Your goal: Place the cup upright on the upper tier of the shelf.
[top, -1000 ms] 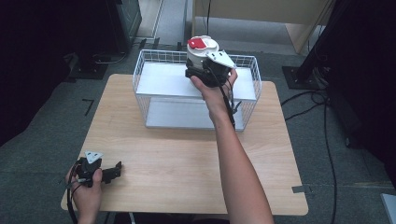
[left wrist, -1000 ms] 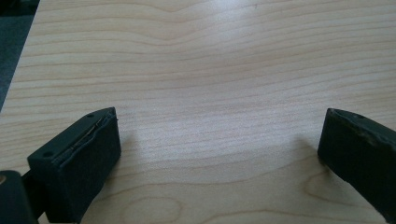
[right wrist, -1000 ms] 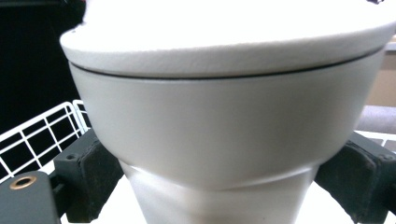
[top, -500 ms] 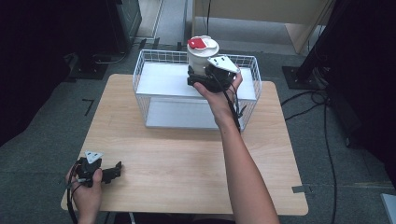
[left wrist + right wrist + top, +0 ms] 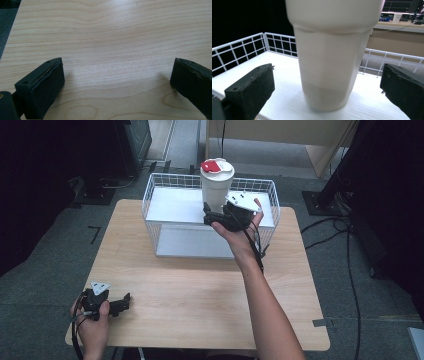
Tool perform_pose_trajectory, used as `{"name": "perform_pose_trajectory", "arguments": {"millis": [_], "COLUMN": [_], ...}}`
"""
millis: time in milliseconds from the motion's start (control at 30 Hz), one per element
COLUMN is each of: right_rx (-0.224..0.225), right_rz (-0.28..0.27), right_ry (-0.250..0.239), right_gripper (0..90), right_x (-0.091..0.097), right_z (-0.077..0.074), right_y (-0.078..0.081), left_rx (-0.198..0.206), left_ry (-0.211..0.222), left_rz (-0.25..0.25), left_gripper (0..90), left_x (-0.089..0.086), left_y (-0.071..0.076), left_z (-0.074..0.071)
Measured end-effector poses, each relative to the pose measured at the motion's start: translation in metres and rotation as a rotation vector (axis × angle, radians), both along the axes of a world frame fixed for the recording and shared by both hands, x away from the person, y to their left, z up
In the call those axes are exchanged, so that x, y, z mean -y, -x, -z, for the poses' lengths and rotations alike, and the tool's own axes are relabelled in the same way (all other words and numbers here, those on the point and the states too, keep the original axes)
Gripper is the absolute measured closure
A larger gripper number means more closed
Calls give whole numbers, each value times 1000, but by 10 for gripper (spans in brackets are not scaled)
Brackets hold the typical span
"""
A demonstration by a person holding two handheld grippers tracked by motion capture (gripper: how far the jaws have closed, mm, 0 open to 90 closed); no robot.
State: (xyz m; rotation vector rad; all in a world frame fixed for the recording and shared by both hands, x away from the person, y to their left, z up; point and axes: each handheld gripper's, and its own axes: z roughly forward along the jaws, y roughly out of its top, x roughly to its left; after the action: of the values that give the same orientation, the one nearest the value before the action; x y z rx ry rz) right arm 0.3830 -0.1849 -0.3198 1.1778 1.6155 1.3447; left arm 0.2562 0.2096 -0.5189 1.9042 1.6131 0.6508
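Note:
A tall white cup [image 5: 216,184] with a red-and-white lid stands upright on the white floor of a wire basket [image 5: 150,195] at the table's far side. My right gripper [image 5: 209,216] is just in front of the cup at its base, open. In the right gripper view the cup [image 5: 329,50] fills the gap between the wide-apart jaws of that gripper [image 5: 327,85], and neither jaw touches it. My left gripper [image 5: 124,302] rests open near the table's front left corner. Bare wood lies between the jaws of the left gripper [image 5: 117,77].
The light wooden table [image 5: 200,285] has free room between the basket and the front edge. Wire basket walls [image 5: 279,42] rise around the cup. Cables trail over the grey floor at the right, and dark equipment stands behind the table.
The cup was held tilted above the basket in my right gripper. It now stands upright on the basket floor, and that gripper has opened. The left gripper has not moved.

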Motion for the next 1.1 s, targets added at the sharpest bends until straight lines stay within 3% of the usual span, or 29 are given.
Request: {"name": "perform_pose_trajectory", "arguments": {"millis": [333,1100], "right_rx": [1,-11], "right_rz": [-27,0], "right_ry": [7,28], "right_gripper": [0,0], "right_x": [11,47], "right_z": [8,32], "right_y": [24,71], "left_rx": [0,0], "left_ry": [0,0], "left_rz": [0,1], "left_gripper": [0,0], "left_x": [0,0], "left_y": [0,0], "left_z": [0,0]}}
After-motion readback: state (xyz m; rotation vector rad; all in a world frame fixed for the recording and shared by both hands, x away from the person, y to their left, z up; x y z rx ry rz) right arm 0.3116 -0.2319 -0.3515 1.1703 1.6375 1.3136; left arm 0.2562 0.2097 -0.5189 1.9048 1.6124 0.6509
